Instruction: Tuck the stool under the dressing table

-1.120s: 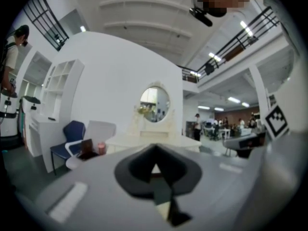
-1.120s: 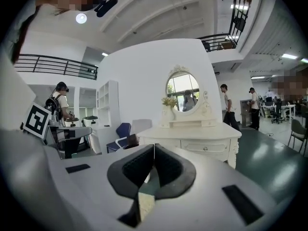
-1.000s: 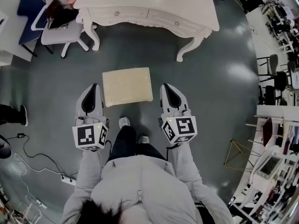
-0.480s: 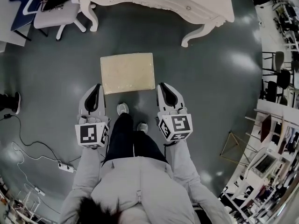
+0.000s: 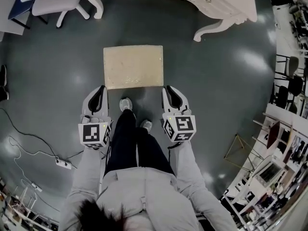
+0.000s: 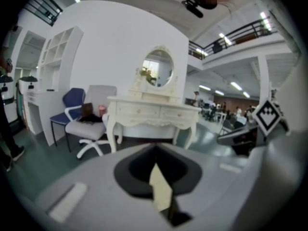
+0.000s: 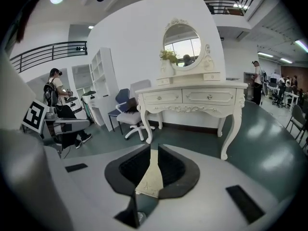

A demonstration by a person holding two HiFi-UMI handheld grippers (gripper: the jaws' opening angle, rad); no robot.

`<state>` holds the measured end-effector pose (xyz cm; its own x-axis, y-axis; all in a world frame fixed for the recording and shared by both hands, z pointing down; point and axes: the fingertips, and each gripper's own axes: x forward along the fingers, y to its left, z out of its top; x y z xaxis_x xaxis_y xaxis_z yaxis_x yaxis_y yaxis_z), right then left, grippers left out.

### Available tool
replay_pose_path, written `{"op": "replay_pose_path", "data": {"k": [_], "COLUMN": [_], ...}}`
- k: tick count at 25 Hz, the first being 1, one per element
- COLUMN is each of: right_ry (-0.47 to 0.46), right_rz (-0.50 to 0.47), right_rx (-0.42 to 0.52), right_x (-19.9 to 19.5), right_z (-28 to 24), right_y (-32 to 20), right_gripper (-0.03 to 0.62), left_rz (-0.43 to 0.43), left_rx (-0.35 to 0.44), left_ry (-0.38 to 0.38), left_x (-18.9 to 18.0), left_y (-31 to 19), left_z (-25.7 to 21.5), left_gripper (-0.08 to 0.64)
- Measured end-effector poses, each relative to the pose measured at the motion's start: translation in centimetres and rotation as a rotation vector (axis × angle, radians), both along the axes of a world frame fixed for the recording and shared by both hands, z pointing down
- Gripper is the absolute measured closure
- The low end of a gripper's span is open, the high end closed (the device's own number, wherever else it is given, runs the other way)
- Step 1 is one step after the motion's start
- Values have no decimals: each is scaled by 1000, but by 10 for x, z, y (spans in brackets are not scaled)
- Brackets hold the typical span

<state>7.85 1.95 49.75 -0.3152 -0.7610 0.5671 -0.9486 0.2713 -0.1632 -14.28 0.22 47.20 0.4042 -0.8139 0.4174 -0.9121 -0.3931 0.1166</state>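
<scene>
Head view: left hand-held gripper (image 5: 99,90) closed, right hand-held gripper (image 5: 169,90) barely parted, both empty at the cushioned stool's (image 5: 133,66) near corners; push evenly, squarely toward the dressing table (image 5: 230,4).

left claw (image 5: 100,89): jaws together | right claw (image 5: 170,89): narrow gap

Right gripper (image 7: 154,149) jaws stand a slit apart, the cream stool (image 7: 150,178) showing through the gap. Table (image 7: 192,97) at twelve o'clock, chair (image 7: 130,119) at ten, person (image 7: 53,89) at nine.
</scene>
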Motion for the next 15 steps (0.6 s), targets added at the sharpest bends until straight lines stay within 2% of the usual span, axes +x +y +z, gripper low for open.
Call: {"op": "replay_pose_path", "data": {"k": [7, 10, 15], "right_ry": [7, 14, 23], "right_rz": [-37, -44, -66], "right_rx": [-62, -81, -111], "right_x": [-6, -5, -2], "right_z": [57, 80, 118], "right_y": [7, 10, 17], "right_gripper": [529, 500, 469], "left_rz": [-14, -13, -3], "left_rx": [-61, -82, -103], "left_ry": [-30, -46, -73], "left_x": [-2, -1, 1], "left_y": [14, 20, 24], "left_z": [60, 84, 121], "left_gripper": [545, 540, 503]}}
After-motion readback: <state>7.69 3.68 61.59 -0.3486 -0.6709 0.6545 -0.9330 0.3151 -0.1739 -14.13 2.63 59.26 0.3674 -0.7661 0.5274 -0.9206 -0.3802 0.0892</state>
